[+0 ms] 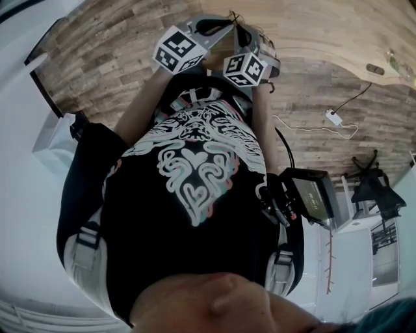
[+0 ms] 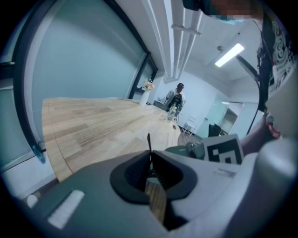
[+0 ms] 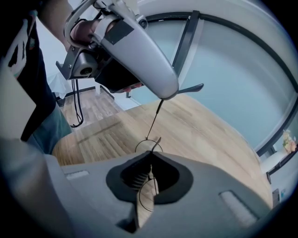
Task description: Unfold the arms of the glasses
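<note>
Thin dark wire forms the glasses [image 3: 149, 145], which are held in the air between the two tongs, above the pale wooden table [image 3: 214, 135]; only the tongs touch them. The right gripper [image 3: 150, 166] has its jaws pressed together on the frame. One round lens rim shows just beyond the jaw tips, and a second loop of wire lies behind them, in the hollow between the pads.

From the rim one arm [image 3: 156, 114] runs straight up to the left gripper [image 3: 163, 95], whose jaws are closed on it near its far end. The arm's dark end piece [image 3: 191, 87] sticks out sideways past the grey finger. The left gripper view shows this grip from the other side. There the left gripper [image 2: 151, 162] has its jaws tight together, with the thin arm [image 2: 149, 142] standing up between them. The right gripper's marker cube [image 2: 224, 149] sits just beside it.

In the head view both cubes, left [image 1: 178, 51] and right [image 1: 244, 69], are raised close together in front of the person's patterned black shirt [image 1: 195, 162]. The glasses [image 1: 235, 18] are just past them, near the table's curved edge [image 1: 305, 49]. A white cable [image 1: 325, 123] lies on the plank floor [image 1: 97, 71].
</note>
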`<state>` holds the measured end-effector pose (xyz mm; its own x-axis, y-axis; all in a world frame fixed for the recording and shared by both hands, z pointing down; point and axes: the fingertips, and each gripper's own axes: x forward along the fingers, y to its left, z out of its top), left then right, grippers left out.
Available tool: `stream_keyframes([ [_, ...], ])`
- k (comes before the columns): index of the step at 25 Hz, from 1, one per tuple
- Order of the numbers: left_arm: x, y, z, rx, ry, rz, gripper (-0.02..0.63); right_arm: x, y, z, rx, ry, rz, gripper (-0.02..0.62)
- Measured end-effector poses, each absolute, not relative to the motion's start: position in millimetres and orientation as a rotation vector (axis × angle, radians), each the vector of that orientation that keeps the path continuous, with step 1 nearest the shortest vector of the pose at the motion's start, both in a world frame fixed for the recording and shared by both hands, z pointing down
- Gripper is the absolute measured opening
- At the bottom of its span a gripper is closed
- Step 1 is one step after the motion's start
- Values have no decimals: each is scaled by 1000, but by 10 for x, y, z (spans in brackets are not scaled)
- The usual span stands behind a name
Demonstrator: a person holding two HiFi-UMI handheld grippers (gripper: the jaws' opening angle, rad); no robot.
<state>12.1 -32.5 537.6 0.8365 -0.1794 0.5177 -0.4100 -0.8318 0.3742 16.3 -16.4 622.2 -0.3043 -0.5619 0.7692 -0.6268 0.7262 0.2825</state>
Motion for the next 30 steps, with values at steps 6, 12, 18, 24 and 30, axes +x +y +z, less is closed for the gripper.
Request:
stream_keyframes([
  [6,90,-356,5397,2528,-456,654,4,186,-184,6117,950,-2036,132,8],
  [12,15,-428,5404,2517,-485,650,3,212,-234,5974,999,-2111,175,8],
  [18,-25,-472,5424,2510,-514,639,3,266,-230,5839,1052,-2180,212,8],
  [24,-61,-533,5448,2512,-526,637,3,312,-261,5704,1101,-2232,235,8],
  [30,-138,-611,5512,2503,-559,623,2,328,-266,5577,1164,-2323,281,8],
])
